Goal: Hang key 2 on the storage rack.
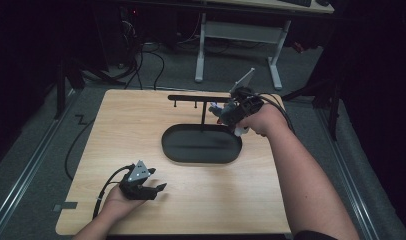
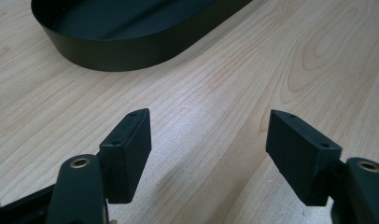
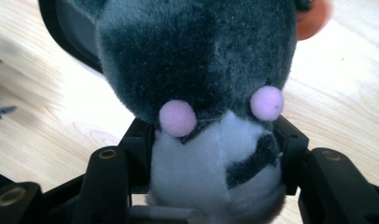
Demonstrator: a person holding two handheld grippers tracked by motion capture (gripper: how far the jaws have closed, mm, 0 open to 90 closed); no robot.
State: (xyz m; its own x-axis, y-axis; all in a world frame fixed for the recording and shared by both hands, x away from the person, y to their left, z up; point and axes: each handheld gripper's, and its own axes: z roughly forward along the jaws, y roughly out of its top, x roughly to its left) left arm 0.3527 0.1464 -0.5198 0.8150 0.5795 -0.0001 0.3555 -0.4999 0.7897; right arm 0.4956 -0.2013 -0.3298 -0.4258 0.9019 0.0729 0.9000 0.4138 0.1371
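Note:
A grey and white plush toy with two pink spots sits between the jaws of my right gripper, which is shut on it. From above, that right gripper holds the plush toy close to the right end of a black hanging rack, over the far right of the table. The rack's post rises from a black oval tray. My left gripper rests near the front left of the table, open, with bare wood between its jaws. The tray wall lies ahead of it.
The wooden table has open room on its left and along the front. Behind it stands a white desk frame with cables on the grey floor. Metal rails run along both sides of the table.

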